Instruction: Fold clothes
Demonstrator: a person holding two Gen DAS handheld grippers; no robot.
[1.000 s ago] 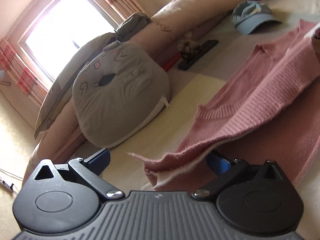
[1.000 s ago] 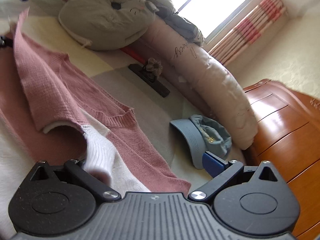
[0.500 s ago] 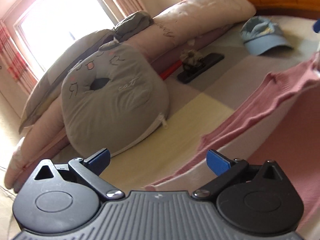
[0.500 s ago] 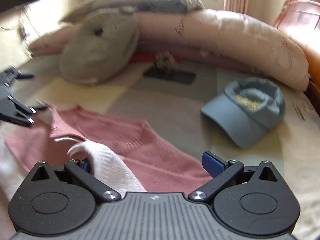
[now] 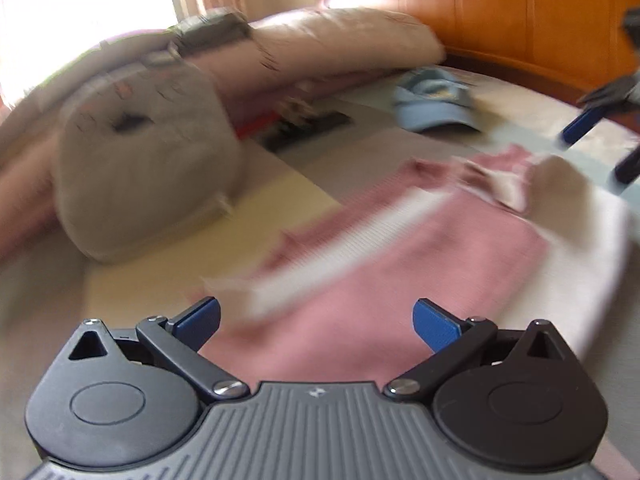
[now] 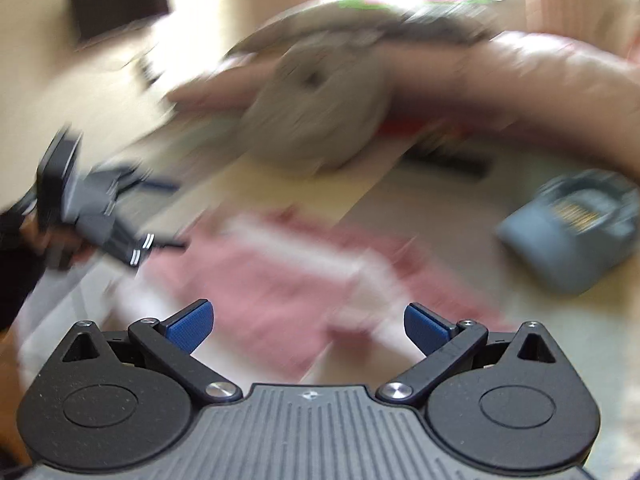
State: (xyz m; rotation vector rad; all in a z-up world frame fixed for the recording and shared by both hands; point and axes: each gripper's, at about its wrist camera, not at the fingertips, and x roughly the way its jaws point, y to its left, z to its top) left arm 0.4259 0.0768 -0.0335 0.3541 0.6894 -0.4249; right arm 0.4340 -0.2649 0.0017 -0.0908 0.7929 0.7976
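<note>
A pink knit sweater with white trim (image 5: 384,256) lies folded on the bed, blurred by motion. The same sweater (image 6: 260,280) shows in the right wrist view, spread ahead of the fingers. My left gripper (image 5: 318,320) is open above its near edge with nothing between the blue pads. My right gripper (image 6: 308,322) is open too, empty, hovering over the sweater's near side. The left gripper (image 6: 96,216) appears at the left of the right wrist view, and the right gripper (image 5: 600,120) at the far right of the left wrist view.
A grey round cushion (image 5: 148,168) and a long pink bolster (image 5: 328,48) lie at the back of the bed. A blue cap (image 5: 432,100) sits beyond the sweater, near a dark flat object (image 5: 308,128). A wooden headboard (image 5: 520,12) stands behind.
Both grippers let go of the sweater and pulled back. The lifted part has dropped flat onto the bed. Both views swung and are now blurred.
</note>
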